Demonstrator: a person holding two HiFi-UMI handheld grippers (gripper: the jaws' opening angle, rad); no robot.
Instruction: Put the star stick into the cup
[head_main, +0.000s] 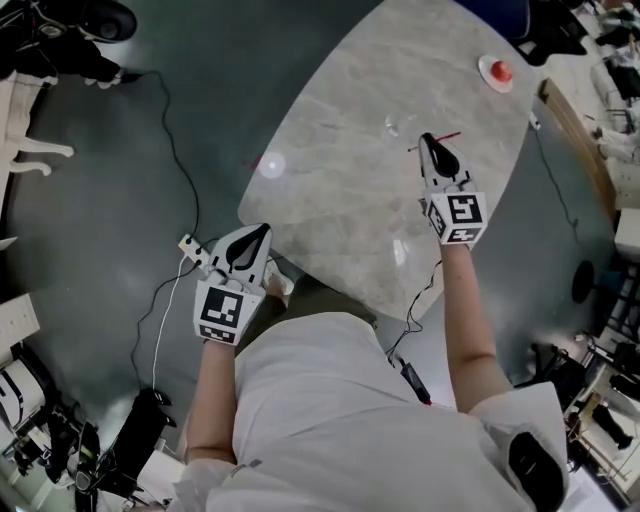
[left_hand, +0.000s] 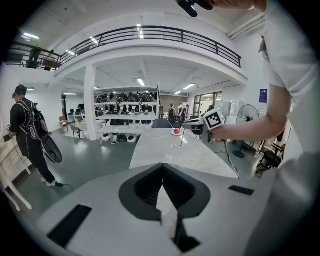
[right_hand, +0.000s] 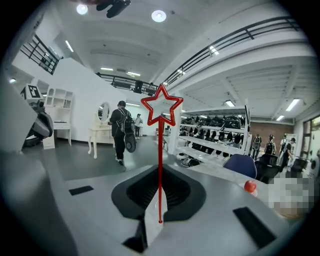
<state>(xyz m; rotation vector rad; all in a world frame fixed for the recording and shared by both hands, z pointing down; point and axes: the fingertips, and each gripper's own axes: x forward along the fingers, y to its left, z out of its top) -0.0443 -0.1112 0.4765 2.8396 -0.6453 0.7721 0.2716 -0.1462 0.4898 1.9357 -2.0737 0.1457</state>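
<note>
The star stick (right_hand: 160, 150) is a thin red rod topped by a red outlined star, and it stands upright between the shut jaws of my right gripper (right_hand: 160, 205). In the head view my right gripper (head_main: 429, 142) hovers over the far right part of the marble table (head_main: 340, 200), with the stick (head_main: 434, 140) crossing its tip. A faint clear cup (head_main: 392, 125) stands just left of that tip. My left gripper (head_main: 260, 235) hangs at the table's near left edge, shut and empty (left_hand: 162, 187). The left gripper view shows the right gripper (left_hand: 214, 120) and stick (left_hand: 183, 136) far off.
A small plate with a red ball (head_main: 497, 72) sits at the table's far right corner. A power strip and cables (head_main: 192, 250) lie on the grey floor on the left. A person with a backpack (left_hand: 27, 135) walks far left; shelves stand behind.
</note>
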